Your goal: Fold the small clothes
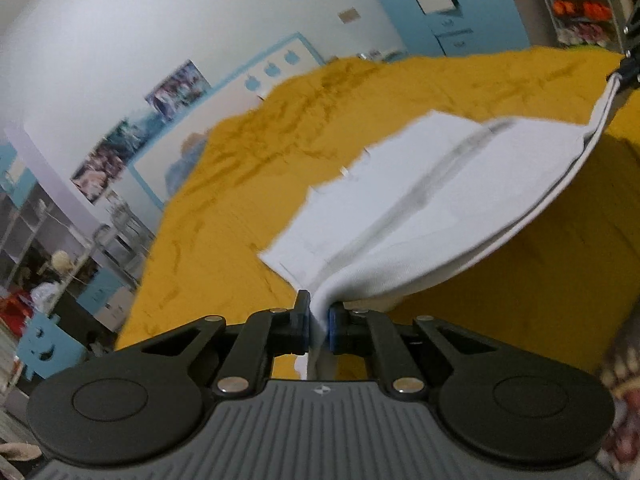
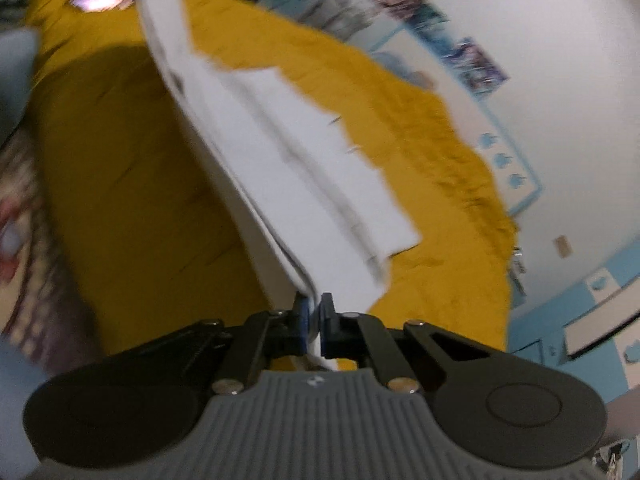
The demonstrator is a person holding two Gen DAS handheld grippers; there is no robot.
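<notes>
A small white garment point(image 1: 424, 204) hangs stretched in the air above a mustard-yellow cloth point(image 1: 248, 184). My left gripper point(image 1: 318, 322) is shut on one end of its near edge, white fabric pinched between the blue pads. The right gripper point(image 1: 630, 68) shows at the far right of the left wrist view, holding the other end. In the right wrist view my right gripper point(image 2: 316, 322) is shut on the white garment point(image 2: 288, 168), which runs up and away to the top left over the yellow cloth point(image 2: 132, 184). The far end of the garment trails on the cloth.
White and blue walls with posters point(image 1: 176, 88) stand behind the yellow surface. Shelves point(image 1: 580, 0) fill the far right corner, and cluttered shelving point(image 1: 48, 240) lies to the left. A patterned sleeve point(image 1: 624, 392) shows at the lower right edge.
</notes>
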